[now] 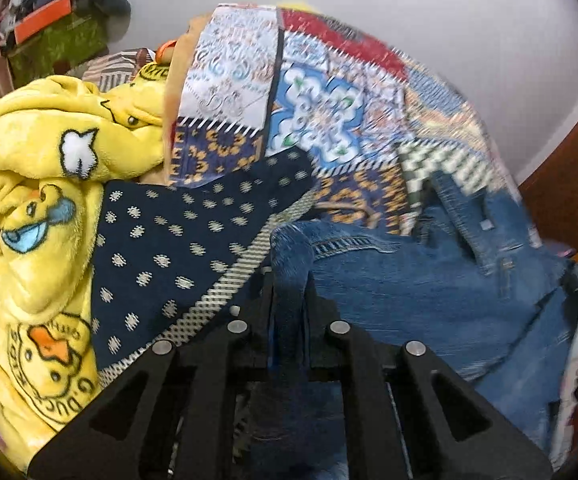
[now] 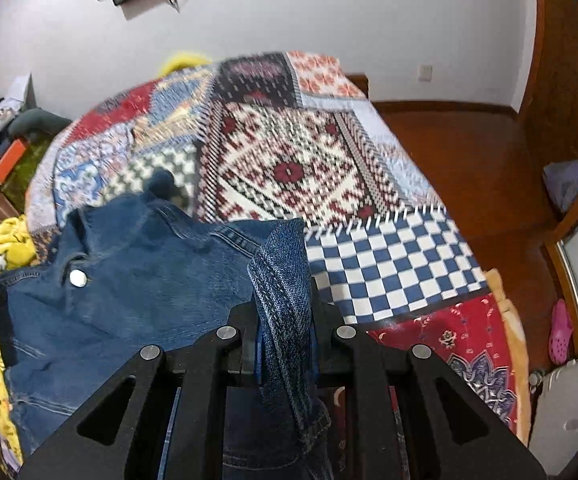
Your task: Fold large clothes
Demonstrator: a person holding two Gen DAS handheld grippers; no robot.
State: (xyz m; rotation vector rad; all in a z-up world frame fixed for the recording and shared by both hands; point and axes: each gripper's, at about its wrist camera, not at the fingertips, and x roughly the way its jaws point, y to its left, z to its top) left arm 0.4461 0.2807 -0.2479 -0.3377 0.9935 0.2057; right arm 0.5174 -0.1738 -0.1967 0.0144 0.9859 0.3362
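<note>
My left gripper (image 1: 289, 280) and right gripper (image 2: 283, 280) each clench a denim jacket (image 2: 129, 272) edge, garment slung between them over the patchwork quilt (image 2: 289, 160), where thick seams may slip loose or snag the yellow duck blanket (image 1: 29, 160); no containers discernible beyond.

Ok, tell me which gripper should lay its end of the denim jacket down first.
Probably right: the right gripper faces bare patchwork quilt, while the left gripper, also clamped on the denim jacket, faces piled clothes.
</note>
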